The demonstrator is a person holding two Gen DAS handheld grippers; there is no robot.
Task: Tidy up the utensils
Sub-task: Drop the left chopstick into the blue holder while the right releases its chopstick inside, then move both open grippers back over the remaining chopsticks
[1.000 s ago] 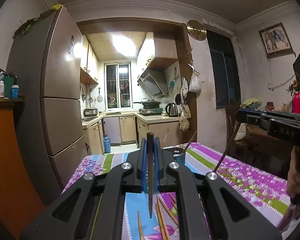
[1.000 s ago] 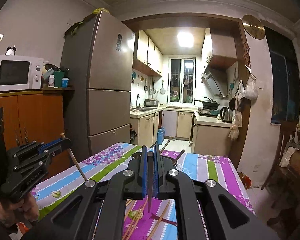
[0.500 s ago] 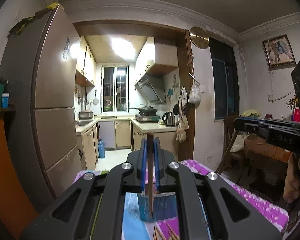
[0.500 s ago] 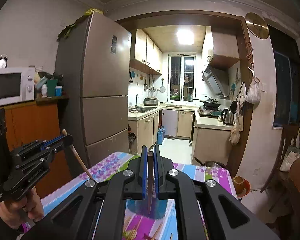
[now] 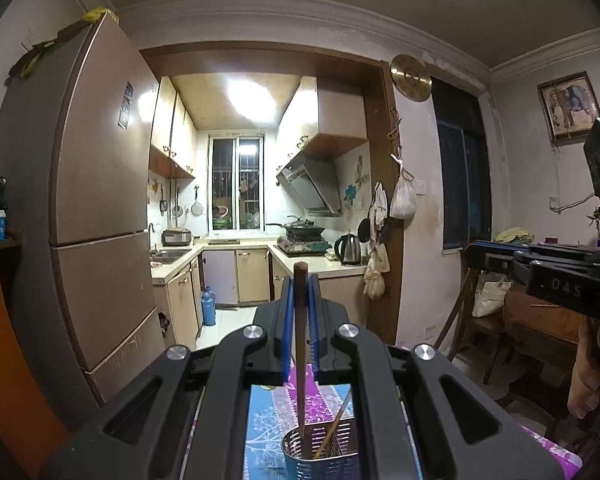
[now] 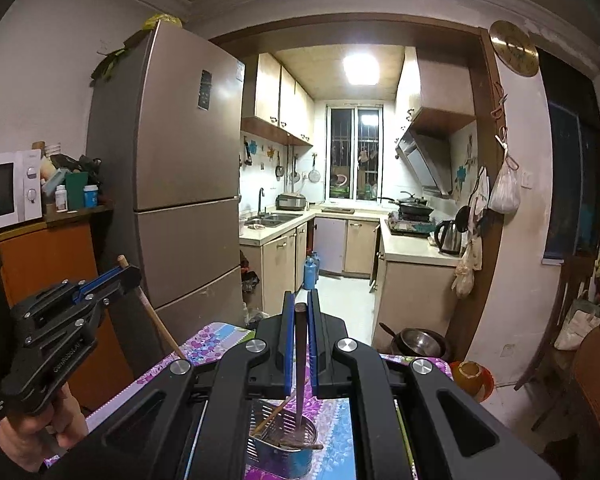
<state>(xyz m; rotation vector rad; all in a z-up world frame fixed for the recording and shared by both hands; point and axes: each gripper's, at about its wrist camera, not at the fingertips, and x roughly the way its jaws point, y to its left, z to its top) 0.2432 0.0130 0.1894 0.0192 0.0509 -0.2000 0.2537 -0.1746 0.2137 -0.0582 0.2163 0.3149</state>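
Note:
My left gripper [image 5: 300, 280] is shut on a brown chopstick [image 5: 300, 344] that hangs down with its tip at the rim of a perforated metal utensil holder [image 5: 320, 458]. One chopstick leans inside the holder. My right gripper [image 6: 299, 304] is shut on a dark chopstick [image 6: 300, 360] whose tip reaches into the same holder [image 6: 280, 448], which has other sticks in it. The left gripper also shows at the left of the right wrist view [image 6: 128, 276], holding its chopstick [image 6: 156, 320] slanted. The right gripper's side shows at the right of the left wrist view [image 5: 476, 256].
The holder stands on a table with a purple and blue flowered cloth [image 6: 212, 340]. Behind are a tall fridge [image 6: 180, 168], an orange cabinet with a microwave [image 6: 8, 188], the kitchen doorway, metal pots on the floor [image 6: 420, 342] and a wooden chair [image 5: 480, 320].
Both grippers moved forward along the table and now hang over the utensil holder, which has come into view below. Each chopstick's tip now reaches the holder.

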